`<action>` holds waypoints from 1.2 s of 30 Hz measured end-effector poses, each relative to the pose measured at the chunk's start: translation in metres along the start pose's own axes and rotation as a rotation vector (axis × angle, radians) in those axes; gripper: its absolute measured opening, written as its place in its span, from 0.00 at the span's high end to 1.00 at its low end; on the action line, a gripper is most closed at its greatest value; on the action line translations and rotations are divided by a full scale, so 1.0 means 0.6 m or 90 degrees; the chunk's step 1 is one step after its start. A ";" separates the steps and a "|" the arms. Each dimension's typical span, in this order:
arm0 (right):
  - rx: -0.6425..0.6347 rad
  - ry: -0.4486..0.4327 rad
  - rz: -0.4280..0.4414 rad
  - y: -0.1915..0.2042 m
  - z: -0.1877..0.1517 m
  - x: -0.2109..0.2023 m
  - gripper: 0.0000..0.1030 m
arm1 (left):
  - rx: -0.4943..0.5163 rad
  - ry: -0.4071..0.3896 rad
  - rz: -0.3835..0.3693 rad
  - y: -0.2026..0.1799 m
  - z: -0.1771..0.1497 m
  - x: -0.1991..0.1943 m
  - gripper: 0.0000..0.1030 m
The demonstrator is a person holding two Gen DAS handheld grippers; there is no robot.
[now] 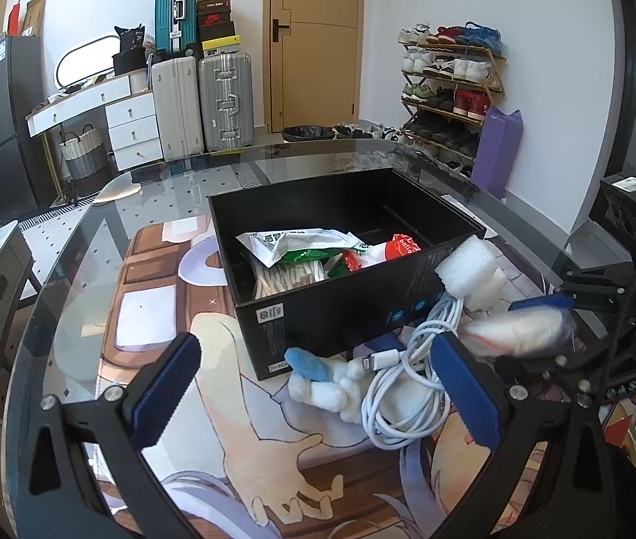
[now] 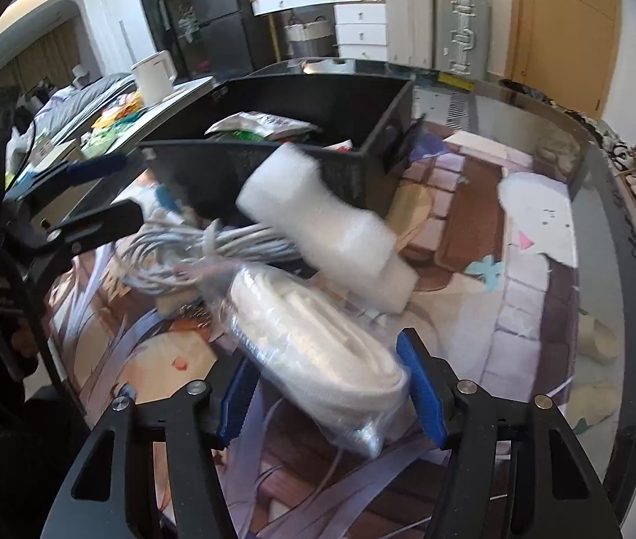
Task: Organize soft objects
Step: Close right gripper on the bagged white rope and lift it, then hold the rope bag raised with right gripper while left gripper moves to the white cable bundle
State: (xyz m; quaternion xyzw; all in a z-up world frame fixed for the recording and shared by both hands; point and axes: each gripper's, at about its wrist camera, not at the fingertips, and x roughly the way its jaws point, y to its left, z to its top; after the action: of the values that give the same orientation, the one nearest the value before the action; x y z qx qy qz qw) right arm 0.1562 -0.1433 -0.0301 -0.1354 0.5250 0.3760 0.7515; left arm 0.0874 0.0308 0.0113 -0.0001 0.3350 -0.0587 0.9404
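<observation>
Bagged white roll between right gripper pads

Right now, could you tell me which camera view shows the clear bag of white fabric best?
The right wrist view: the bagged white fabric fills the foreground between the right gripper pads, which close on it. The left wrist view shows it only small and blurred at the right edge, beside the white cable.
</observation>
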 end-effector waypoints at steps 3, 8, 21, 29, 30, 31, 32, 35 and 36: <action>-0.032 -0.001 0.038 0.013 -0.007 -0.013 0.27 | 0.000 0.000 -0.001 0.000 0.000 -0.001 0.00; -0.020 -0.014 0.058 0.000 -0.013 -0.010 0.23 | 0.002 0.000 -0.001 -0.003 0.000 -0.002 0.00; -0.135 -0.031 0.012 0.043 -0.036 0.001 0.38 | 0.004 0.002 -0.004 -0.006 -0.003 -0.001 0.00; -0.197 -0.060 0.043 0.065 -0.047 -0.021 0.56 | 0.007 0.008 -0.008 -0.007 -0.002 0.000 0.00; -0.198 -0.070 0.044 0.065 -0.047 -0.025 0.56 | 0.009 0.009 -0.009 -0.008 -0.002 0.000 0.00; -0.199 -0.082 0.047 0.065 -0.045 -0.031 0.56 | 0.012 0.008 -0.009 -0.009 -0.003 -0.001 0.00; -0.197 -0.087 0.052 0.065 -0.045 -0.036 0.56 | 0.014 0.007 -0.009 -0.011 -0.003 -0.001 0.00; -0.197 -0.105 0.059 0.062 -0.043 -0.053 0.56 | 0.018 0.007 -0.012 -0.012 -0.005 -0.004 0.00; -0.193 -0.114 0.062 0.059 -0.043 -0.060 0.56 | 0.018 0.008 -0.012 -0.012 -0.005 -0.004 0.00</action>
State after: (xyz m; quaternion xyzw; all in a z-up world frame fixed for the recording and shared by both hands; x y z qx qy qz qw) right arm 0.1076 -0.1499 -0.0016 -0.1878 0.3993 0.4974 0.7470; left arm 0.0830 0.0238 0.0105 0.0104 0.3403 -0.0723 0.9375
